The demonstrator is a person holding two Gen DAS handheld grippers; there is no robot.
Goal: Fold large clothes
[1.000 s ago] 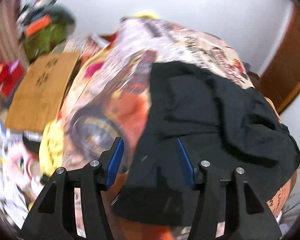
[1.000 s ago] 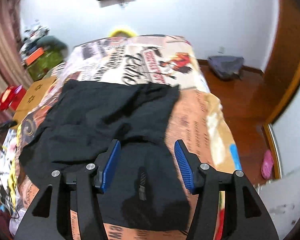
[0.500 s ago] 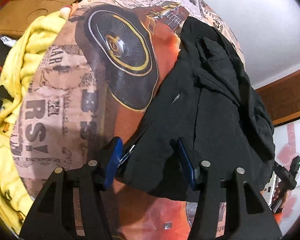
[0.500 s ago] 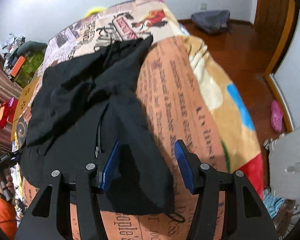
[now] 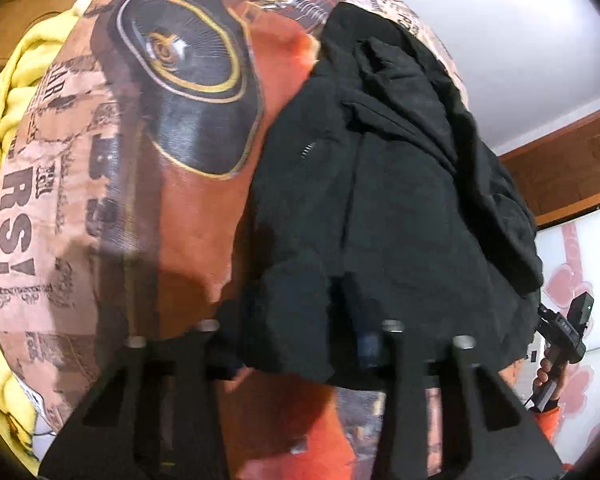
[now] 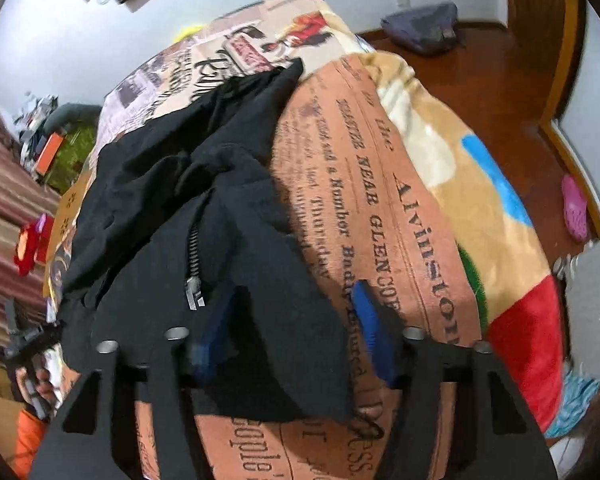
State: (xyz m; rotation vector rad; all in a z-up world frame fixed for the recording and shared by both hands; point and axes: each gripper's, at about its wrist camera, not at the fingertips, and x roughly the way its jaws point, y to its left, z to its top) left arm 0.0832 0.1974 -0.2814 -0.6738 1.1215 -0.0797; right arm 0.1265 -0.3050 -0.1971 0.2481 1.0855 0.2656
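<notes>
Both grippers lower onto the black jacket's hem

Since a second ago the left gripper [image 5: 300,344] and right gripper [image 6: 288,336] have been closing, each now with a fold of the jacket [image 5: 380,184] between its fingers; whether they pinch cannot be told. It lies on the bed [image 6: 420,168]. Only the right view shows its zipper [image 6: 193,264].

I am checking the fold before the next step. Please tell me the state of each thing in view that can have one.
black jacket: crumpled, unfolded, lying on the blanket
zipper: partly closed, pull at the lower end
left claw: jaws just closing, jacket hem between them
right claw: jaws just closing, jacket corner between them
printed blanket: spread over the bed
yellow blanket: bunched beside the printed one
</notes>
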